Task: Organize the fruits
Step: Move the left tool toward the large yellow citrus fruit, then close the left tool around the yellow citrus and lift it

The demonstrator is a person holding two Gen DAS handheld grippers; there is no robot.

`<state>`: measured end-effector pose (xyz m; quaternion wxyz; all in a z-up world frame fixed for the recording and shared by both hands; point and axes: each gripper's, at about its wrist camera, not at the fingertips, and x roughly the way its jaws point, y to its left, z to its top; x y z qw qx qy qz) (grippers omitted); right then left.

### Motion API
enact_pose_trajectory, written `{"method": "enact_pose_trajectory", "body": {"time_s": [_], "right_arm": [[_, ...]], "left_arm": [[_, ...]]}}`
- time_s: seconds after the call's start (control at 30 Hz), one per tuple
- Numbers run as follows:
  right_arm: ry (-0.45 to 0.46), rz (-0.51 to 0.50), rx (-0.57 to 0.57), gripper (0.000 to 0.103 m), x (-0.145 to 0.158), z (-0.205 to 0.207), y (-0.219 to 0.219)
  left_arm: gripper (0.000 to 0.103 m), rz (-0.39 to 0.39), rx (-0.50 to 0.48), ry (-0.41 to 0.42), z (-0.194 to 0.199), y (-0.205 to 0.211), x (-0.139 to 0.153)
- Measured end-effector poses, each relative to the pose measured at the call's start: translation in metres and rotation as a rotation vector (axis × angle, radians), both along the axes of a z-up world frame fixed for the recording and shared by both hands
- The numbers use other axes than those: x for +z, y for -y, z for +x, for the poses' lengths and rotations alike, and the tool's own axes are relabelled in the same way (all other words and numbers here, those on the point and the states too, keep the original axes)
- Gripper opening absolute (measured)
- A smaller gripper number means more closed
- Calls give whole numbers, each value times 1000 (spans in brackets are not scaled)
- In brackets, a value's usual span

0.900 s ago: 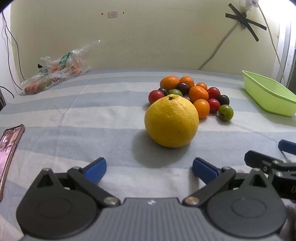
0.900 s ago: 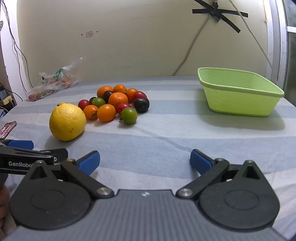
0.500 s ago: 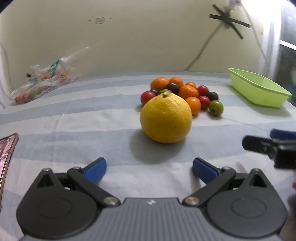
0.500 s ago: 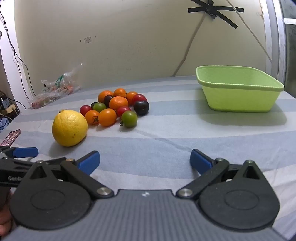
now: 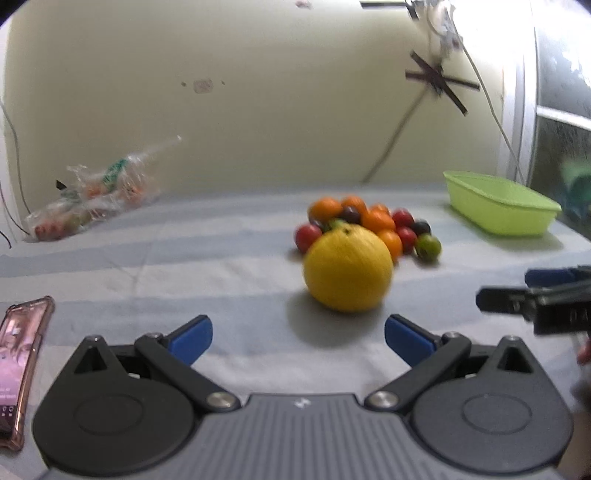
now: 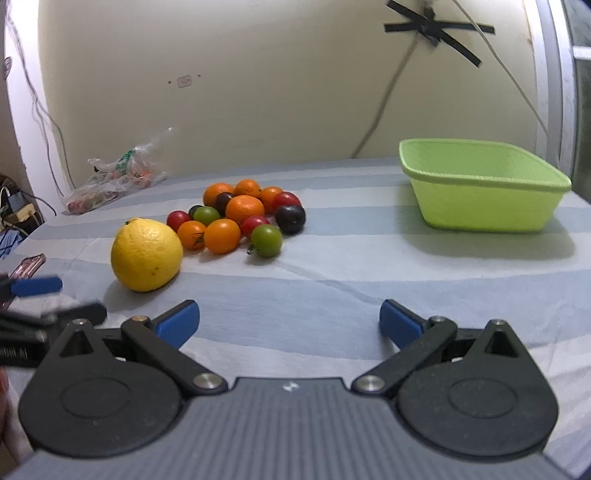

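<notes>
Yellow citrus (image 5: pixel 348 268) sits mid-cloth, just ahead of my left gripper (image 5: pixel 297 334); small fruits (image 6: pixel 236 218) pile behind it, green basket (image 6: pixel 484 184) empty near the right edge. Both grippers wide, nothing held; right gripper (image 6: pixel 289 322) idle. Approach step; next I centre the left on the citrus and close.

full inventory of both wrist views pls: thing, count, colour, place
large citrus: 1, yellow, on the striped cloth, nearest the grippers, left of the small fruit
small fruit pile: about a dozen or more, orange, red, green and dark purple, mid cloth
basket: 1, lime green, right side of the cloth, nothing visible inside
plastic bag: 1, clear with produce inside, far left by the wall
phone: 1, pinkish case, left edge of the cloth
striped cloth: 1, blue and white, covering the surface
tape cross: 1, black, on the wall, fixing a cable
left gripper: open, blue pads, empty
right gripper: open, blue pads, empty
</notes>
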<state>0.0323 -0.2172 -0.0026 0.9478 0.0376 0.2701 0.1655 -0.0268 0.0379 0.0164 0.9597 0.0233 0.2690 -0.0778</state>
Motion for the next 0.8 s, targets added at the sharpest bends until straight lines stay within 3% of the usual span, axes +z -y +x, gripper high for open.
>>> {"method": "enact_pose_trajectory", "body": {"time_s": [0.17, 0.3, 0.47, 0.8], "right_arm": [[84, -70, 83, 90, 9, -4, -18], [139, -93, 194, 86, 19, -1, -36], [194, -158, 316, 87, 24, 9, -66], [182, -222, 417, 87, 18, 28, -102]], "left_arm": [[103, -123, 42, 16, 0, -22, 0], [103, -204, 71, 56, -8, -36, -2], [103, -233, 78, 124, -18, -40, 1], [103, -261, 67, 108, -14, -45, -1]]}}
